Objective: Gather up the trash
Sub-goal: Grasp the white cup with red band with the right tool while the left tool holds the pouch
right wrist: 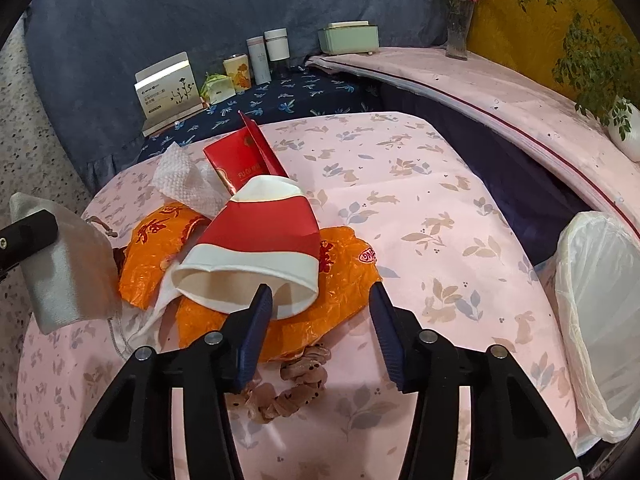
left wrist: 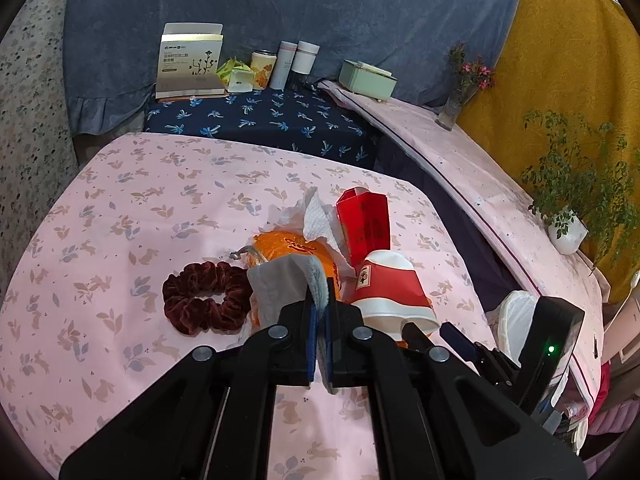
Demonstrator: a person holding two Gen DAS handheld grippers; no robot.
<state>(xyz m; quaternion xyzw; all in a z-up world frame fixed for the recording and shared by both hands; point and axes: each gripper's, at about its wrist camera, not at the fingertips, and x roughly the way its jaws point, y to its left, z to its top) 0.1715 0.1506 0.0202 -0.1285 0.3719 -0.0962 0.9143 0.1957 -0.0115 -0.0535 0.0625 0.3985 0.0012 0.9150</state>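
My left gripper (left wrist: 319, 312) is shut on a grey cloth pouch (left wrist: 284, 284) and holds it over the pink table; the pouch also shows at the left of the right wrist view (right wrist: 64, 264). My right gripper (right wrist: 320, 312) is open, its left finger inside the mouth of a squashed red and white paper cup (right wrist: 260, 248). The cup (left wrist: 392, 292) lies on an orange plastic bag (right wrist: 344, 276). A white tissue (right wrist: 184, 180) and a red carton (right wrist: 244, 160) lie behind it. A bin lined with a white bag (right wrist: 600, 312) stands at the table's right edge.
A dark red scrunchie (left wrist: 204, 300) lies left of the pile, a tan one (right wrist: 288, 392) under my right gripper. Boxes, tins and bottles (left wrist: 276, 64) stand on the far blue cloth. A vase (left wrist: 456, 104) and a potted plant (left wrist: 568, 232) stand on the right ledge.
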